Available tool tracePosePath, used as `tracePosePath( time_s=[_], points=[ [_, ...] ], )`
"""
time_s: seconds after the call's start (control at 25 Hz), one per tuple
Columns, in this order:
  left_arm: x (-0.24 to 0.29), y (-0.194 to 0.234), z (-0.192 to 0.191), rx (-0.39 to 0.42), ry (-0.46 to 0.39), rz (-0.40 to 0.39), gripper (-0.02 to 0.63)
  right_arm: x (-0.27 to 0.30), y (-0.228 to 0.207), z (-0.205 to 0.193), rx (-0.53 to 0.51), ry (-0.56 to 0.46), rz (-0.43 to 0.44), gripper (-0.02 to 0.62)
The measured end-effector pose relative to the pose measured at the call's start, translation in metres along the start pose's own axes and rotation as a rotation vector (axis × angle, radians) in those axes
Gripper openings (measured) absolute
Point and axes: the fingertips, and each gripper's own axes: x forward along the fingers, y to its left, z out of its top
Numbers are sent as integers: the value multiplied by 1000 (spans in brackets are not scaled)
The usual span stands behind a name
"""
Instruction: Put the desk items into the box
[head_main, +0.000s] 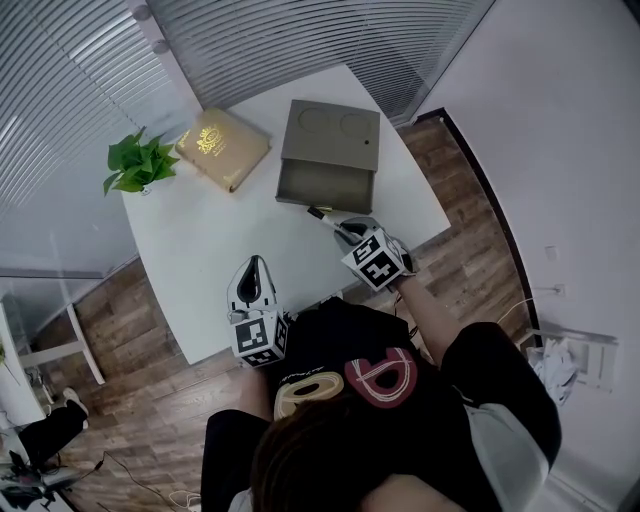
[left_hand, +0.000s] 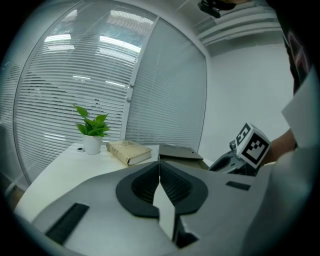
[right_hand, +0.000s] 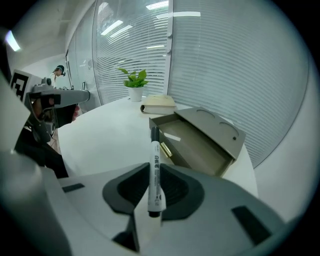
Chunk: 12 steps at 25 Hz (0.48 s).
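Right tongs (right_hand: 154, 186) are clamped on a marker pen (right_hand: 155, 167), up off the bench (head_main: 215, 240) and just short of the open box (right_hand: 199, 148). Left tongs (left_hand: 160, 192) are closed, empty. Looks like mid-carry: next, get the marker pen over the box and let go.

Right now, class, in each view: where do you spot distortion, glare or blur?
Head view: fisheye bows the blinds and the table edge. Left gripper view: dark round corners, ceiling lights glare on the glass wall. Right gripper view: same dark corners; the marker looks sharp.
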Motion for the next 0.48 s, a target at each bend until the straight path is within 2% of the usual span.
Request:
tracePosePath(
  time_s=[0.24,0.48],
  points=[
    [2,6,0,-8,5,7,18,0,-21,19,-53,2,-56,72],
    [2,8,-2,-15,18,22,18,7,-48,37,-68,13,-75,72]
  ],
)
